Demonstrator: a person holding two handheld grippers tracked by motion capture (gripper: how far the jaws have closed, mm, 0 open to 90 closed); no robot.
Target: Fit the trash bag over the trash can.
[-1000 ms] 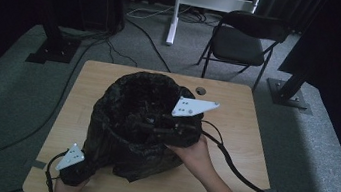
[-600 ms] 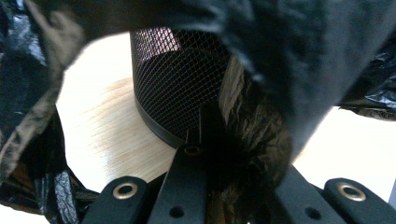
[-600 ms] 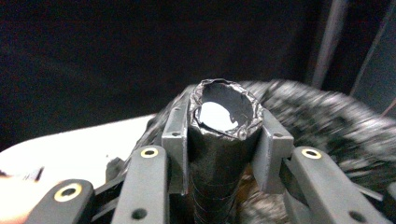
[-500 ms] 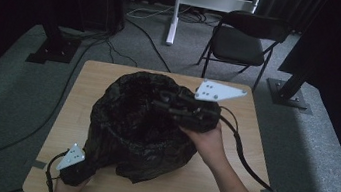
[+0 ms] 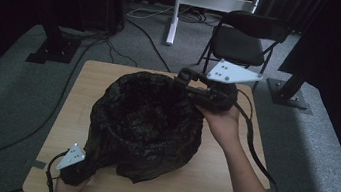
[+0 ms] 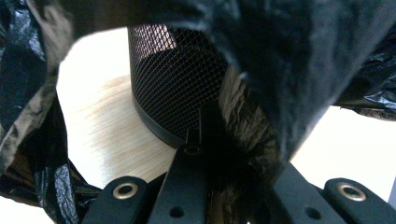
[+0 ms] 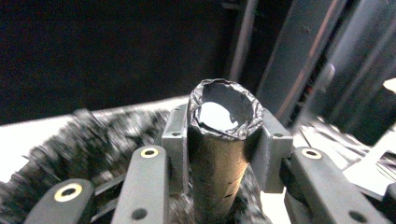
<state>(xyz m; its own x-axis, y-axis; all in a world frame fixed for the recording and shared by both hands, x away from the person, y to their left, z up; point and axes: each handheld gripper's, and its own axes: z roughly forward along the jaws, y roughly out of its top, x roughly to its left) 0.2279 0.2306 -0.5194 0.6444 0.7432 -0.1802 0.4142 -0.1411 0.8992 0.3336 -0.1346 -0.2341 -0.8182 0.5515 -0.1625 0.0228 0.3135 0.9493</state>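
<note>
Sprawling across the middle of the table in the high view, the black bag drapes a mesh bin, its lower-left edge pinched by the left gripper and its upper-right rim clamped by the right gripper.

The table is pale wood with a round hole near its far edge; on it stands a black mesh bin, just ahead of the left jaws; a black plastic bag drapes over the bin, spreading beneath the right jaws.
</note>
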